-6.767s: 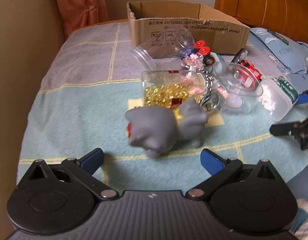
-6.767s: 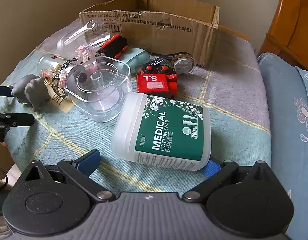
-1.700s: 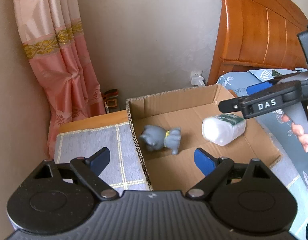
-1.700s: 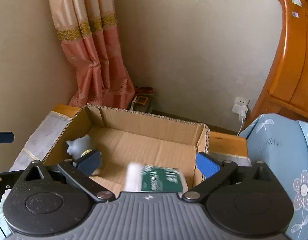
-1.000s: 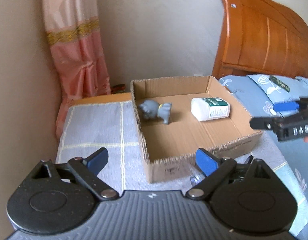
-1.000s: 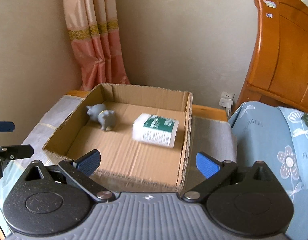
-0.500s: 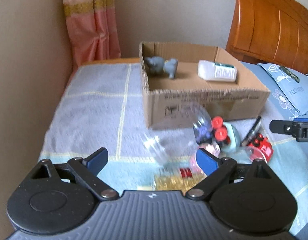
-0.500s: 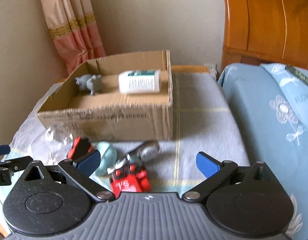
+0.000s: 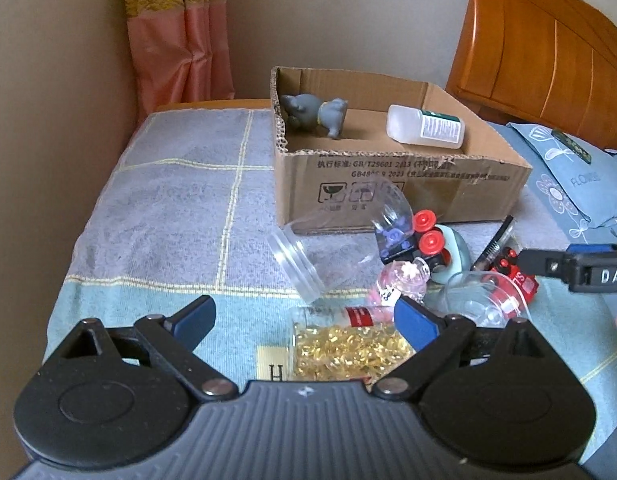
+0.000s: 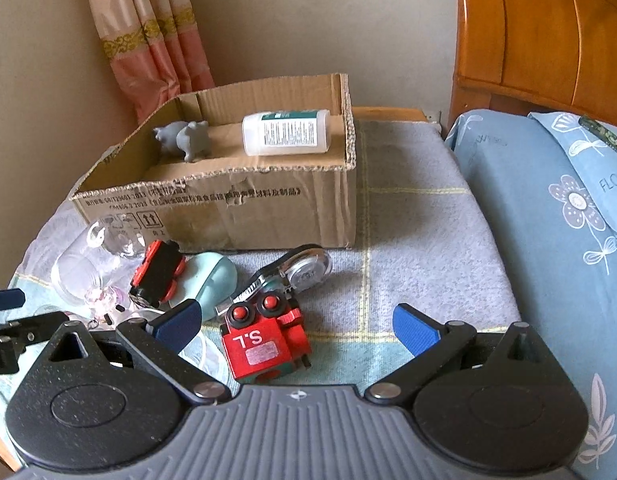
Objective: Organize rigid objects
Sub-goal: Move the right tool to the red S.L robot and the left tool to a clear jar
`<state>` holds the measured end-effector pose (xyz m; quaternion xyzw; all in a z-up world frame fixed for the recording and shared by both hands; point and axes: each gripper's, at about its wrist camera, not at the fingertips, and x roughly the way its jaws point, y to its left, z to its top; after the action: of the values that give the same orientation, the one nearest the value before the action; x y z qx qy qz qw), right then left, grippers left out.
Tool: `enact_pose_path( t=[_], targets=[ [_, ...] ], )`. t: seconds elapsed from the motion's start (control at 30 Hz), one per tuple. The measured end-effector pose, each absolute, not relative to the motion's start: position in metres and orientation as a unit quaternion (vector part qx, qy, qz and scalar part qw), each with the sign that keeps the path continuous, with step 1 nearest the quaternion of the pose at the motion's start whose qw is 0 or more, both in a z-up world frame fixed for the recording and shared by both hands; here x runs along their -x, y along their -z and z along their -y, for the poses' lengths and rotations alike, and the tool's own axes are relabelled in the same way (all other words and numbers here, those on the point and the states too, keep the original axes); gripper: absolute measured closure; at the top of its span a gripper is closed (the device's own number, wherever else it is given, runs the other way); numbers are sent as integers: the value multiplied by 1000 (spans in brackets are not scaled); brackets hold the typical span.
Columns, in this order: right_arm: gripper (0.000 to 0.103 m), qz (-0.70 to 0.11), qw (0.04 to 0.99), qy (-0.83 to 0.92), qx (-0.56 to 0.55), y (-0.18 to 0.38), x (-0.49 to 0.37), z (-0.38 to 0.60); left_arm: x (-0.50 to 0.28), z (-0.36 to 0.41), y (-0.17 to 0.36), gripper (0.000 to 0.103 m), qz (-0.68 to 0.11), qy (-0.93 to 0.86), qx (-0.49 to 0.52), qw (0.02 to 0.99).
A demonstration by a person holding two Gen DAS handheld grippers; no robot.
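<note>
A cardboard box [image 9: 404, 192] [image 10: 228, 208] stands on the bed and holds a grey toy animal [image 9: 314, 114] [image 10: 186, 138] and a white cotton swab bottle [image 9: 426, 130] [image 10: 286, 132]. My left gripper [image 9: 304, 322] is open and empty above a clear jar of yellow capsules [image 9: 348, 348], with an empty clear jar [image 9: 328, 256] lying beyond. My right gripper [image 10: 296, 326] is open and empty over a red toy robot [image 10: 264, 344]. A red and black toy car [image 10: 156, 274] [image 9: 424, 240], a mint case [image 10: 208, 280] and a tape measure [image 10: 304, 268] lie in front of the box.
A pink bead bottle [image 9: 400, 284] and a clear plastic cup [image 9: 480, 304] lie in the clutter. A wooden headboard [image 10: 540, 32] and a blue floral pillow [image 10: 548, 208] are on the right. A wall and a pink curtain [image 9: 176, 32] are at the left and back.
Both grippers have pulled back from the box and dropped lower toward the clutter in front of it. The toy animal and the bottle stay in the box.
</note>
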<state>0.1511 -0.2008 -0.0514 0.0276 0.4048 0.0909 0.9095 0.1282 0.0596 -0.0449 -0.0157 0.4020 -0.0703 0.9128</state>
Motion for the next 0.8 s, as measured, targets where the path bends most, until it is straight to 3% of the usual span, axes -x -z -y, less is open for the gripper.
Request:
enact_pose_path(
  t=[0.5,0.8],
  targets=[
    [0,-409,905,-116,-25,62,-160,200,-179,-42,21,7,-384,99,36,917],
    [0,-431,892,-129,-34,71,-169,207,-202,-33,36,7,-405,92,17,909]
  ],
)
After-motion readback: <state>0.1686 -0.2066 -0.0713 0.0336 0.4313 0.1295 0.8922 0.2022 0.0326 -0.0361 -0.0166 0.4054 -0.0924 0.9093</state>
